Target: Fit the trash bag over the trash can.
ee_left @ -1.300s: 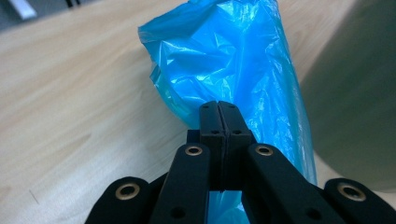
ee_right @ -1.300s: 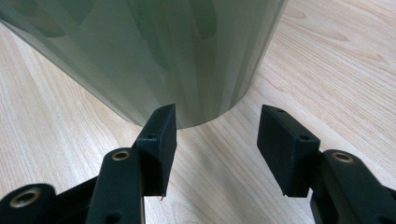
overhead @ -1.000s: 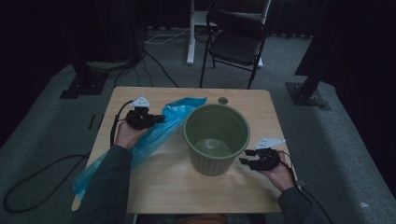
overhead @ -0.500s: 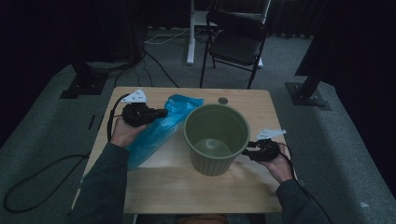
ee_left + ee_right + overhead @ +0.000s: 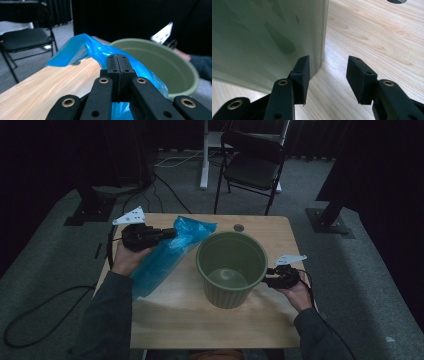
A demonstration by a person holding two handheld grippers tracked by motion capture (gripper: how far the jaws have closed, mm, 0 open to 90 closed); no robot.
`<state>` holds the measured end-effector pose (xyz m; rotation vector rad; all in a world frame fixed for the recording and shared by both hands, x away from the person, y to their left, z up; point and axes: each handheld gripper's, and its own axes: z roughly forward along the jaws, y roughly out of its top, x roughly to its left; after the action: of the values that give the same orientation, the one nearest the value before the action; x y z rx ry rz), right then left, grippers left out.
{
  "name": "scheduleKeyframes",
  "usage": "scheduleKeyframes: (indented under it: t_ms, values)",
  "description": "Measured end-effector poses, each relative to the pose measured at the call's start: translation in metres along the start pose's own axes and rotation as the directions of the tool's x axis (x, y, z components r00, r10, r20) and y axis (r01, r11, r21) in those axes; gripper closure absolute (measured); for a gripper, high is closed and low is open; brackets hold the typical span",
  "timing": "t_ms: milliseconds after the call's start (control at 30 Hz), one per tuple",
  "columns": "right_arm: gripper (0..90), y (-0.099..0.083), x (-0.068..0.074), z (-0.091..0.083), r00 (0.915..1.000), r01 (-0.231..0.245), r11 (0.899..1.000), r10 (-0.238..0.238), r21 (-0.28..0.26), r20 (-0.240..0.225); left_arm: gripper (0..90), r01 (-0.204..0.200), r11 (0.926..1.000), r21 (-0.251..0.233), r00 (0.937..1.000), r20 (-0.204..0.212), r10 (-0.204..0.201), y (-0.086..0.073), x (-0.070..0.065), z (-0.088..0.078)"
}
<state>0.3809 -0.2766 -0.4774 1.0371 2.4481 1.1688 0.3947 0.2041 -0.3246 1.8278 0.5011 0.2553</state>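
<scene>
I pinch the crinkly blue plastic bag in my clamped left gripper, lifted beside the ribbed green plastic bin for lining, while my right gripper stands open, empty, against its wall to steady it.

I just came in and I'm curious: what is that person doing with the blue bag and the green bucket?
A person works at a wooden table. The left gripper is shut on a blue plastic bag, holding its top up beside the green bucket. The right gripper is open against the bucket's side. The bag is not in the bucket yet.
</scene>
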Motion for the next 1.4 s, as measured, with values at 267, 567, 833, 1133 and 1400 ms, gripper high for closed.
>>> scheduleKeyframes:
  t_ms: [267, 567, 833, 1133, 1400]
  values:
    - [53.4, 0.006, -0.002, 0.005, 1.0000, -0.001, 1.000, 0.001, -0.007, 0.001, 89.6, 0.005, 0.9998, 0.018, 0.9966, 0.082, -0.007, -0.002, -0.005, 0.014]
    - [56.3, 0.018, -0.010, 0.013, 0.9997, -0.015, 1.000, 0.015, -0.023, 0.019, 89.6, -0.031, 0.9987, 0.040, 0.9822, 0.186, 0.023, 0.004, -0.019, 0.037]
    - [56.5, 0.017, -0.010, 0.009, 0.9997, -0.026, 0.999, 0.026, -0.044, -0.006, 89.5, -0.110, 0.9857, 0.127, 0.9600, 0.270, 0.073, 0.003, -0.036, 0.051]
    - [56.8, 0.020, -0.002, 0.011, 0.9996, -0.004, 0.999, 0.002, -0.046, -0.028, 89.4, -0.138, 0.9753, 0.173, 0.9499, 0.302, 0.081, 0.008, -0.043, 0.074]
    - [56.9, 0.022, 0.003, 0.010, 0.9988, 0.007, 0.998, -0.010, -0.056, -0.048, 89.0, -0.179, 0.9431, 0.281, 0.9576, 0.270, 0.101, 0.016, -0.048, 0.107]
